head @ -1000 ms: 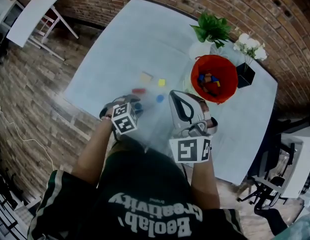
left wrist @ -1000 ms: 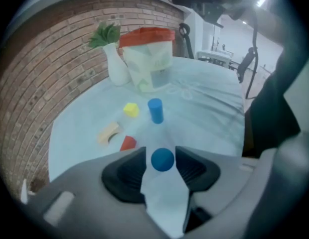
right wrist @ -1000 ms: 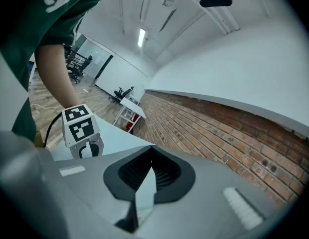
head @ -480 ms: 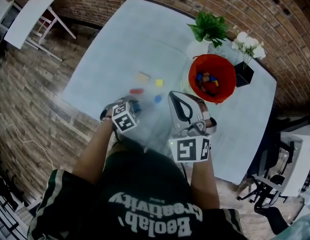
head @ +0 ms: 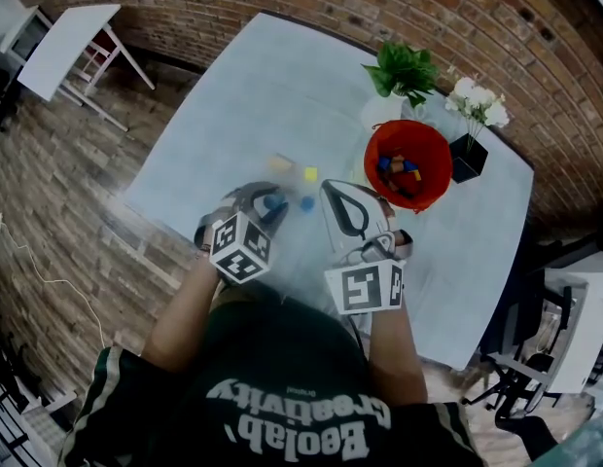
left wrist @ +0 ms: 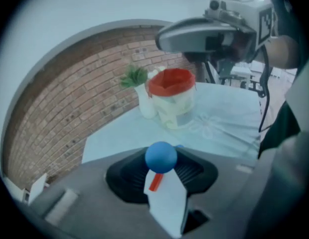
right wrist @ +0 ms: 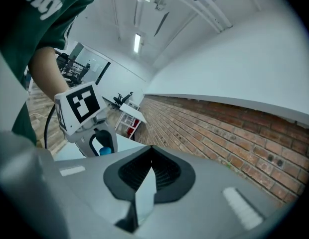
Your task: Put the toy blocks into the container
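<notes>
Square table [head: 233, 95], pale blue-grey with a smooth matte top, set against a red brick wall [head: 477, 17]. Brown plank floor [head: 58, 222] on one side, a white folding table [head: 63, 32] past the far corner, dark office chairs [head: 530, 377] off the right corner.

Along the table's wall-side edge stand a leafy green plant [head: 404, 66] in a white pot [head: 379, 110], the container [head: 369, 159], and white flowers [head: 475, 100] in a black square vase [head: 469, 159]. The container is round and red-rimmed, pale and translucent lower down in the left gripper view. Blue, red and yellow toy blocks [head: 397, 168] lie inside it.

Loose near the table's middle are a yellow cube [head: 310, 174], a blue block [head: 306, 203] and a pale block [head: 280, 164], the last blurred.

The left gripper [head: 266, 205], held up over the person's side of the table, has just been closing its jaws and pinches a smooth blue ball [left wrist: 161, 157]. A red sliver [left wrist: 154, 181] shows under the ball; cannot tell what it is.

Beside it the right gripper [right wrist: 151, 151] has its ribbed black pads pressed together with nothing between.
</notes>
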Tool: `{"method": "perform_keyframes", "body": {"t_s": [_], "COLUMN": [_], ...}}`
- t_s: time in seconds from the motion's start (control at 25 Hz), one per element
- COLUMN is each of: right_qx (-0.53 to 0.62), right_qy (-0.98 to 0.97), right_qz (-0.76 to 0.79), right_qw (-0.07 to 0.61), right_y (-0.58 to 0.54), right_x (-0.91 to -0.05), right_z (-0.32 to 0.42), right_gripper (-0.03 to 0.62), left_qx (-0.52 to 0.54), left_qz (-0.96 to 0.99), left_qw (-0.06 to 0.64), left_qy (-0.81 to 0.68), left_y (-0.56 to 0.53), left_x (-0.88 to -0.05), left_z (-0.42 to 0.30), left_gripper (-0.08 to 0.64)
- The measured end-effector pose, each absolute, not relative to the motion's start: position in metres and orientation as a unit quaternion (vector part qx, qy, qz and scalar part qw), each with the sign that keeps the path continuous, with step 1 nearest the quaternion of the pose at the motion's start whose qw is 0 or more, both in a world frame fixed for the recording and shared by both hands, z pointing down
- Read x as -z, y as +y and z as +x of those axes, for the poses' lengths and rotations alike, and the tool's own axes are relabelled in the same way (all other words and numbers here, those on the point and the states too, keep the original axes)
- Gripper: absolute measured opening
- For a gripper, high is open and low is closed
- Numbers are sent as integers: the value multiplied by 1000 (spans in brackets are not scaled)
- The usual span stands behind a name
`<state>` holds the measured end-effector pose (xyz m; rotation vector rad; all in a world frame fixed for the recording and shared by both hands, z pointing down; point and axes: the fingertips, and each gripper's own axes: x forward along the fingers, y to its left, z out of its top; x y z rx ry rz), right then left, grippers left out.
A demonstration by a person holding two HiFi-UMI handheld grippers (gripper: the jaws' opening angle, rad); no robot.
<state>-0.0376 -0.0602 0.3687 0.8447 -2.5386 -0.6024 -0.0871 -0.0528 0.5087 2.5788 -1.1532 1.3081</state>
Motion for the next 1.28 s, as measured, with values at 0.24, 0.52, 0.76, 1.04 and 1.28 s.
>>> {"method": "perform_keyframes", "body": {"t_s": [0.24,0.52,0.76,1.04,1.28], "right_qx": [217,234,231,234,229], "right_qy": [-914,-916,-919,-918,-910], "right_qz": [295,289,289,291,316], "right_qw": [176,150,138,133,138], "right_y": [-51,-38,-29,-24,-27], "right_x": [-354,-329,-321,-319,-316], "right_z": [-42,-49,-52,-56,-41], "right_gripper": [6,6,6,6,6], "left_qx": [-366,-301,-278,-278,-272], "left_qz": [832,839,833,836,847], "left_qw": [-54,-101,-123,-130,-140], "left_qy": [-414,-442,-463,-456,-436], "left_y": [-51,-38,-30,-26,-29], "left_x": [-428,-362,-334,-333,-327], "left_z": [-84,-77,-85,-82,-68], "left_gripper": [143,143,143,143,143]}}
